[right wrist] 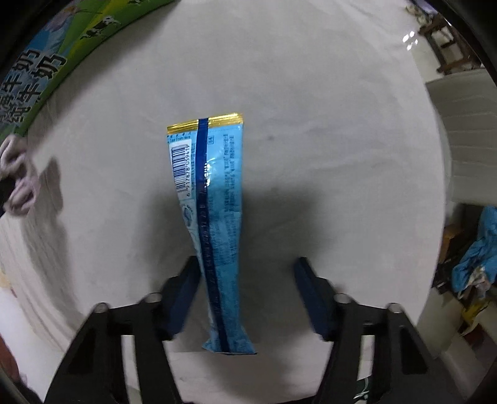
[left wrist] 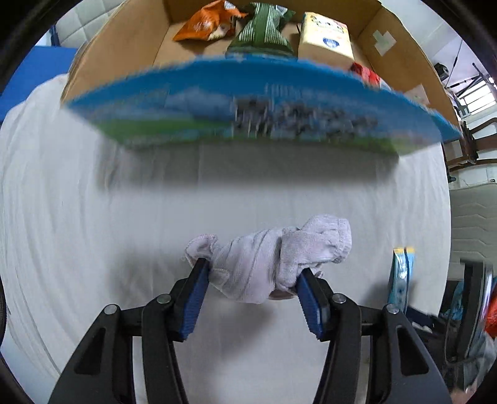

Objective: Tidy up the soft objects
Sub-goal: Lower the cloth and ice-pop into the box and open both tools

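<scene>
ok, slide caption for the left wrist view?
Left gripper clamps a lavender cloth before the snack-filled cardboard box.

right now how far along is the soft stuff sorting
Done: an orange bag, a green bag and a yellow pack lie in the cardboard box. In hand: the left gripper pinches a pale cloth. Left: the blue packet lies between the right gripper's open jaws, ungripped.
</scene>
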Tool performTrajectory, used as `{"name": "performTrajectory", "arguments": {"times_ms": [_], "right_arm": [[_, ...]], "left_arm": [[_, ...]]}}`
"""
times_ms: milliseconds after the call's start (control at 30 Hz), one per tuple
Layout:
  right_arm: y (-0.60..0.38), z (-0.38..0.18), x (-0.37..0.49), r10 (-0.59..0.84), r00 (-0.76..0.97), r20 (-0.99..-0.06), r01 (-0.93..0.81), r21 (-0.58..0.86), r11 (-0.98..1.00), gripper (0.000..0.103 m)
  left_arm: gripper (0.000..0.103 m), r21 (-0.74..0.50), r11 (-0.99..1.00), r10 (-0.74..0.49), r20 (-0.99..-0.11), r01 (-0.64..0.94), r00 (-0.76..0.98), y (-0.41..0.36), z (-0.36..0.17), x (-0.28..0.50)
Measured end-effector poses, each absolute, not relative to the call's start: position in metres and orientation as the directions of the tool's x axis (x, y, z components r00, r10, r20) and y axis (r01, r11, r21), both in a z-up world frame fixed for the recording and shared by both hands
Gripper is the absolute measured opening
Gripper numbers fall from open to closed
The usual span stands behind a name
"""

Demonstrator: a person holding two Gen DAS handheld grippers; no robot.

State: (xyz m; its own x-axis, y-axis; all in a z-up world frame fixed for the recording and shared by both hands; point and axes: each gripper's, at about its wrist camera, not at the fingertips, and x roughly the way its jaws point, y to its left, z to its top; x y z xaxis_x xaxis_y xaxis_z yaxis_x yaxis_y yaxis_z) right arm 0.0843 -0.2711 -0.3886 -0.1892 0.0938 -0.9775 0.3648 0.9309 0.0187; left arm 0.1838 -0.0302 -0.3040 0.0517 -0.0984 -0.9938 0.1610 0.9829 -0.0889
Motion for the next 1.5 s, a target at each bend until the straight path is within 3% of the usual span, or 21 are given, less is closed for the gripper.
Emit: {"name": "performTrajectory", "arguments": {"times_ms": [100, 167, 400, 500, 867, 1000, 1267, 1367, 1500], "right_arm": [[-0.262, -0.384, 0.083, 0.037, -0.190, -0.981, 0.322, -0.027, 0.946, 0.019], [-0.256, -0.383, 0.081, 0.018, -0.186, -0.982, 0.301, -0.040, 0.953, 0.017], [-0.255, -0.371, 0.071, 0.061, -0.157, -0.986, 0.259, 0.019, 0.966, 0.015], [-0.254, -0.355, 0.069, 0.089, -0.127, -0.988, 0.248, 0.055, 0.967, 0.014], [-0.266, -0.229, 0.108, 0.208, 0.072, -0.976, 0.137, 0.216, 0.967, 0.014], [-0.254, -0.180, 0.160, 0.204, 0.146, -0.968, 0.056, 0.214, 0.975, 0.014], [-0.221, -0.152, 0.264, 0.183, 0.221, -0.958, 0.107, 0.211, 0.972, 0.014], [-0.229, -0.168, 0.286, 0.226, 0.221, -0.949, 0.190, 0.270, 0.944, 0.014], [-0.217, -0.192, 0.315, 0.255, 0.186, -0.949, 0.175, 0.287, 0.942, 0.014]], "left_arm": [[0.053, -0.078, 0.983, -0.085, -0.996, 0.169, 0.038, -0.030, -0.308, 0.163], [0.053, -0.052, 0.983, -0.060, -0.998, 0.175, 0.037, -0.031, -0.315, 0.151], [0.053, -0.059, 0.985, -0.070, -0.996, 0.162, 0.060, -0.032, -0.317, 0.143], [0.053, -0.075, 0.985, -0.091, -0.991, 0.158, 0.098, -0.021, -0.290, 0.142], [0.053, -0.183, 0.970, -0.223, -0.931, 0.158, 0.288, -0.011, -0.164, 0.184], [0.053, -0.173, 0.972, -0.218, -0.917, 0.160, 0.333, -0.020, -0.150, 0.224], [0.053, -0.150, 0.982, -0.181, -0.927, 0.116, 0.330, -0.015, -0.162, 0.291], [0.053, -0.137, 0.985, -0.163, -0.940, 0.108, 0.298, -0.012, -0.178, 0.312], [0.053, -0.125, 0.987, -0.148, -0.958, 0.104, 0.246, -0.006, -0.205, 0.330]]}}
